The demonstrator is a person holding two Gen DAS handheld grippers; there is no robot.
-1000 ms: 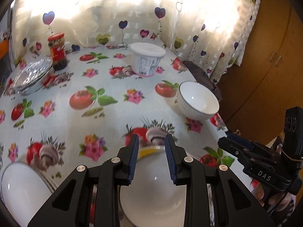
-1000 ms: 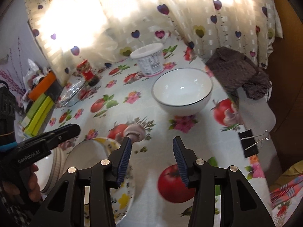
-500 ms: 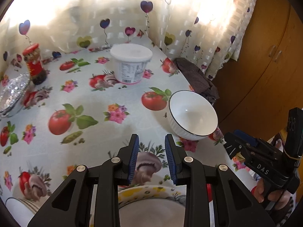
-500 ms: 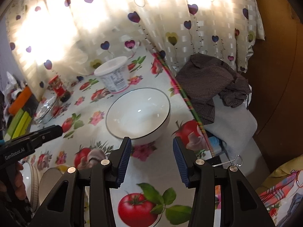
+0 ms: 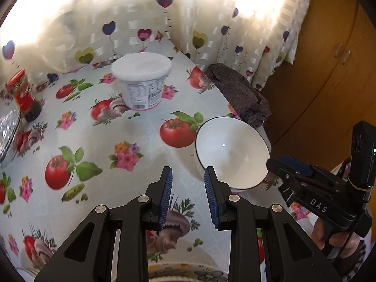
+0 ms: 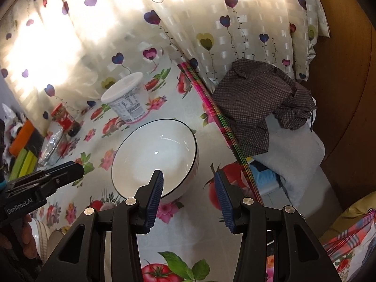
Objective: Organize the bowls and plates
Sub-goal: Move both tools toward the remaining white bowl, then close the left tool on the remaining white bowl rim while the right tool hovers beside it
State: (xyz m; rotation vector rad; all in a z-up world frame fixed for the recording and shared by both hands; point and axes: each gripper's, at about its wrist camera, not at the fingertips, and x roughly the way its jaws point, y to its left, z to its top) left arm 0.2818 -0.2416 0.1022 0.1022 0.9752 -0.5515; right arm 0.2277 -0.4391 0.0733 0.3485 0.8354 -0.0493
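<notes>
tabletop (image 5: pixel 145 136) in fruit-print oilcloth under a heart curtain: both grippers have slid off the near plates toward the white bowl (image 6: pixel 155 157).

nearest, the right gripper (image 6: pixel 189 192) has its fingers released and empty, its left pad over the bowl's near rim; the left gripper (image 5: pixel 188 195), also slack and empty, is just beside it. the bowl is empty, so a lift looks next. beyond, a lidded tub (image 5: pixel 142 80), contents hidden.
</notes>
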